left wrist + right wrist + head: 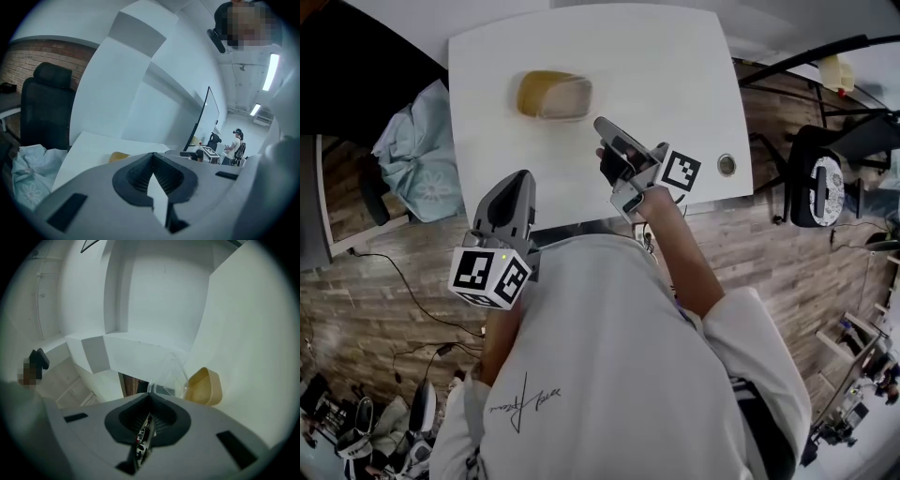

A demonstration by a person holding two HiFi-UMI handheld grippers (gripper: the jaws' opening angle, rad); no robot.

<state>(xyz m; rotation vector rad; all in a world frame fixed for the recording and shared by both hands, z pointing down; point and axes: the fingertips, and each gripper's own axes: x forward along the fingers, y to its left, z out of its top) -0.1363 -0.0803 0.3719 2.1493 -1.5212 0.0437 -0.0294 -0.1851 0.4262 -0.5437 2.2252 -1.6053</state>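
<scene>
Bowl: A tan oblong plastic bowl [536, 92] [119, 156] [206, 386] was seen on the far-left part of the white rectangular table [675, 75] [93, 145] [253, 333], set in from every edge. A clear plastic tub [572, 97] [171, 373] lay against its right side.
Right claw: The right gripper [602, 125] [150, 395] was held over the table, near the clear tub and just right of it, with its tips pointed that way. Its jaws were pressed together at the tips. Only a dark speckled sliver, not identifiable, was seen in the slit behind them.
Left claw: The left gripper [523, 176] [152, 154] was held at the table's near edge, well apart from the bowl ahead of it. Its jaws were closed on nothing.
Open room: Bare tabletop was left to the right of the tub and between the two grippers.
Edges: A small round hole [727, 165] was set near the table's near-right corner.
Surroundings: A light-blue cloth [417, 150] [28, 173] was draped beside the table's left edge, by a black chair [49, 108].
</scene>
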